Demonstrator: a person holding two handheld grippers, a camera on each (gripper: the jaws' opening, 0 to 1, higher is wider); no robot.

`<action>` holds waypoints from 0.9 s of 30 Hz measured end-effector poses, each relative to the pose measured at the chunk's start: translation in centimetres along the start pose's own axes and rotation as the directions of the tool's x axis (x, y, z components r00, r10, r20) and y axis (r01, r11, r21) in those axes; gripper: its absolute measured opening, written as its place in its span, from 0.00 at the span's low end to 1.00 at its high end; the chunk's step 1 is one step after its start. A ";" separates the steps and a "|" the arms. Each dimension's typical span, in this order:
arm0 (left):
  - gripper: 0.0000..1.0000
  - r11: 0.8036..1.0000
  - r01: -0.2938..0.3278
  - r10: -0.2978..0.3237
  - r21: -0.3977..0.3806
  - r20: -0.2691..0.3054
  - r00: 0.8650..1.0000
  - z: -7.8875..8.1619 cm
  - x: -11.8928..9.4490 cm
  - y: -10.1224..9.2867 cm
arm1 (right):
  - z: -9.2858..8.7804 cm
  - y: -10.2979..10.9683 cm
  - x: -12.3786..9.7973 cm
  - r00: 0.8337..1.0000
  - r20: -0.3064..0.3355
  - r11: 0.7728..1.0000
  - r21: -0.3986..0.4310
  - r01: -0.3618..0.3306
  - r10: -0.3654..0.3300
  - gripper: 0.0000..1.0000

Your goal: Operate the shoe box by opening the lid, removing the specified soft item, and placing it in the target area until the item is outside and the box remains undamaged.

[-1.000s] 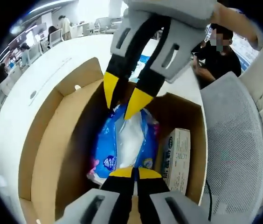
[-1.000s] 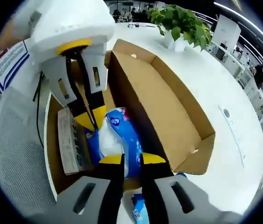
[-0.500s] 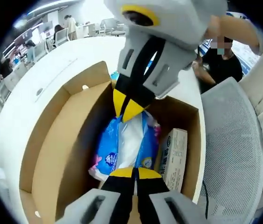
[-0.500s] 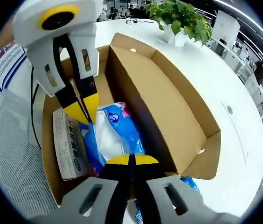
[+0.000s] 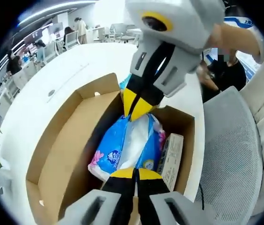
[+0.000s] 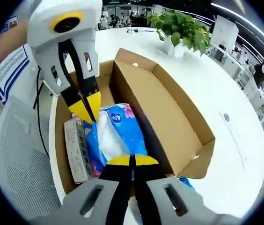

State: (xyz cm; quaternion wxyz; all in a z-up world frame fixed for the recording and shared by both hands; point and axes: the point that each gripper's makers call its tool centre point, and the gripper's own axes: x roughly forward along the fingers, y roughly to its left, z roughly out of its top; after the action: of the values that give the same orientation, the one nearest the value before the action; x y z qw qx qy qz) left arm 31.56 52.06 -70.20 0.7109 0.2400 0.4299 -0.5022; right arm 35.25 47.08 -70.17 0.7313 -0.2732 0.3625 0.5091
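- Both grippers have closed on the blue pack since a second ago, when the right one's jaws stood spread; the pack now rides higher in the box.
- Left gripper [image 5: 135, 171] pinches the pack's near end; right gripper [image 6: 132, 159] pinches the opposite end, sharing the limp load.
- Soft pack [image 5: 125, 147] sags between them, inside the shoe box [image 5: 64, 140], lid folded open toward 9 o'clock.
- Small carton [image 5: 169, 157] lies beside it at 3 o'clock.
- White worktop [image 5: 43, 101] surrounds the box.

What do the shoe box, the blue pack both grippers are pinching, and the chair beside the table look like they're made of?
The shoe box looks like plain brown cardboard: matte, with folded flaps and raw edges. The blue pack looks like thin glossy plastic film over something soft; it wrinkles, shines and carries print, with the left gripper and right gripper closed on its ends. The chair seems to be grey woven mesh, judging by its fine dotted weave.
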 end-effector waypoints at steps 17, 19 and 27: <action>0.00 0.997 -0.078 0.077 0.027 0.047 0.996 3.0 -5.0 -0.8 | 3.4 0.2 -4.8 0.996 0.093 0.999 -0.039 0.007 -0.003 0.00; 0.00 0.995 -0.093 0.091 0.035 0.056 0.994 3.6 -5.4 -0.9 | 3.6 0.0 -5.5 0.994 0.105 0.999 -0.040 0.009 -0.005 0.00; 0.00 0.994 -0.097 0.092 0.058 0.081 0.993 6.0 -6.0 -1.4 | 3.1 -0.8 -8.2 0.992 0.122 0.999 -0.050 0.023 -0.016 0.00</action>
State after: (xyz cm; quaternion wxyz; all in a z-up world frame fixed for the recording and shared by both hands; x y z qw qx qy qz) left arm 31.74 49.90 -61.85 0.7422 0.2622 0.3742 -0.4902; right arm 34.99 44.75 -61.68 0.7497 -0.2638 0.3014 0.5268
